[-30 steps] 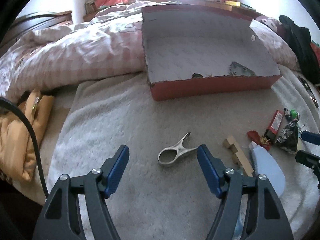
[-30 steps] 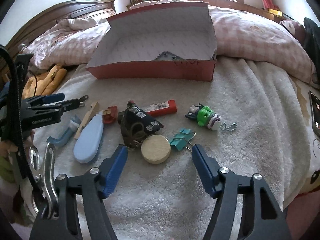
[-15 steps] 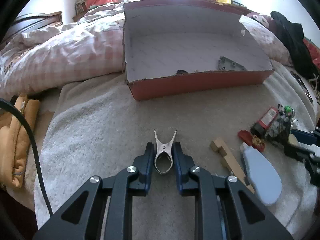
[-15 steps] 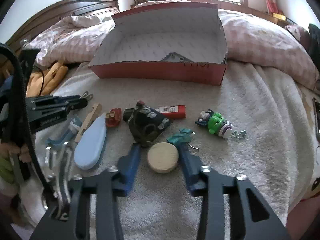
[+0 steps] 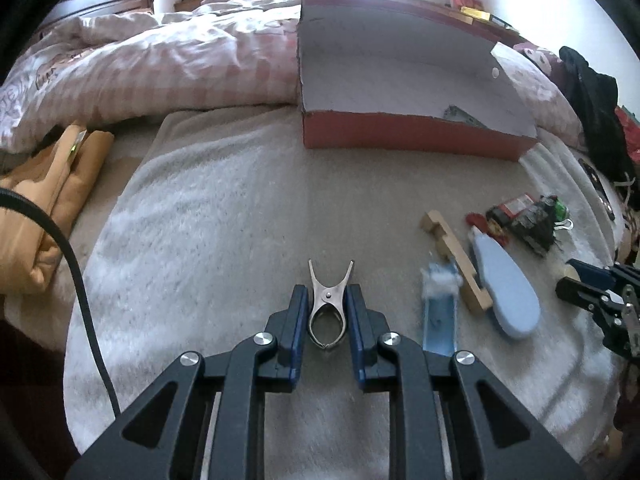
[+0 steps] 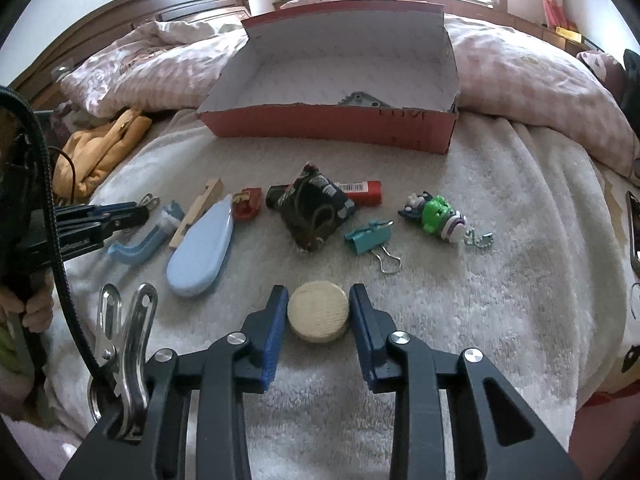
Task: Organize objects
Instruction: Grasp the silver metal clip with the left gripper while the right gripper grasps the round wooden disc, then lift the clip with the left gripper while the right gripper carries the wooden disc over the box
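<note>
On the blanket-covered bed (image 5: 224,216), both tools gripped small items below the open box (image 6: 328,124).
Left tool (image 5: 327,312) clamped the metal clip (image 5: 329,304); right tool (image 6: 318,316) pinched the wooden disc (image 6: 318,317), likely for boxing.

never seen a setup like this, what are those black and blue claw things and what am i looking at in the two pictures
Those claws are hand-held two-finger grippers, one in each of a person's hands; no robot arm is involved. Each carries a camera looking forward along its fingers, so each picture is one gripper's own view.

The left gripper is shut on a metal clip. The right gripper is closed around a wooden disc.

Everything sits on a fluffy white blanket spread on a bed. Also lying there: a teal binder clip, a green toy keychain, a patterned beanbag, a red lighter and a pale blue case. The open red cardboard box behind looks like the place for them.
</note>
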Available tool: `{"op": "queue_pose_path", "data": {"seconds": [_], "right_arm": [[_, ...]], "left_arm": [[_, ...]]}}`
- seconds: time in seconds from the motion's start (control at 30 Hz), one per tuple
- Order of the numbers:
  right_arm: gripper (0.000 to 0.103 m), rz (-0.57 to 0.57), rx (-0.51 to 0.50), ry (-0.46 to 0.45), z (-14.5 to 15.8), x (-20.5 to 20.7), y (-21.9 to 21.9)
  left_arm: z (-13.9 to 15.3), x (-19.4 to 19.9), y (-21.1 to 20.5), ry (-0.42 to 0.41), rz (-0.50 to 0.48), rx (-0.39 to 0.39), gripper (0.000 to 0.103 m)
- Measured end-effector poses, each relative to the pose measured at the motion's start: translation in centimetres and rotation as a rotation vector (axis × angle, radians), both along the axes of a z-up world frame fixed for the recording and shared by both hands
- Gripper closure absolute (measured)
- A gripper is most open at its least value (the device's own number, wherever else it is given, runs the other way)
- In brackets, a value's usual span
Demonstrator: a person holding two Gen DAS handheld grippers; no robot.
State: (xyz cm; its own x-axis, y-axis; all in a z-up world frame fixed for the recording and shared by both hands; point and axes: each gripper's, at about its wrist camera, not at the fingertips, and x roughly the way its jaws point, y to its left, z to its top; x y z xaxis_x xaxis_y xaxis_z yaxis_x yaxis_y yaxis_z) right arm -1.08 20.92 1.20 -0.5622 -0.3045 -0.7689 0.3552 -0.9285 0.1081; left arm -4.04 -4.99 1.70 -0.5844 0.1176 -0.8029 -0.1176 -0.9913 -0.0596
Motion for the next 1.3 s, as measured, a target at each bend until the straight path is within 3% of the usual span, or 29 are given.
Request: {"op": "queue_pose_path", "data": {"seconds": [0.3,0.47,0.6,0.9,1.1,1.3], "right_arm": [[0.068,0.015,0.014,-0.008,-0.07,-0.33,-0.07],[0.059,0.026,0.014,0.007,-0.26,-0.15,-0.48],[0.057,0.027,0.033,0.025,-0.34,0.17,-0.88],[0.059,0.003,0.030,0.025,-0.24,0.17,-0.85],[0.070,-0.026,0.034,0.037,-0.13,0.00,-0.31],[0.071,-0.030,0.015,0.029,-0.02,-0.07,-0.18]], "left_arm": [[-0.22,0.27,0.62,0.009,-0.012,-0.026,0.084],[-0.24,0.07,0.43,0.001,-0.006,-0.012,0.084],[-0.26,0.11,0.54,0.004,-0.001,-0.014,0.083],[-0.32,0.33,0.43,0.011,-0.010,0.002,0.079],[-0.40,0.50,0.64,0.026,-0.018,-0.013,0.079],[-0.30,0.57,0.30,0.023,-0.005,0.005,0.084]]}}
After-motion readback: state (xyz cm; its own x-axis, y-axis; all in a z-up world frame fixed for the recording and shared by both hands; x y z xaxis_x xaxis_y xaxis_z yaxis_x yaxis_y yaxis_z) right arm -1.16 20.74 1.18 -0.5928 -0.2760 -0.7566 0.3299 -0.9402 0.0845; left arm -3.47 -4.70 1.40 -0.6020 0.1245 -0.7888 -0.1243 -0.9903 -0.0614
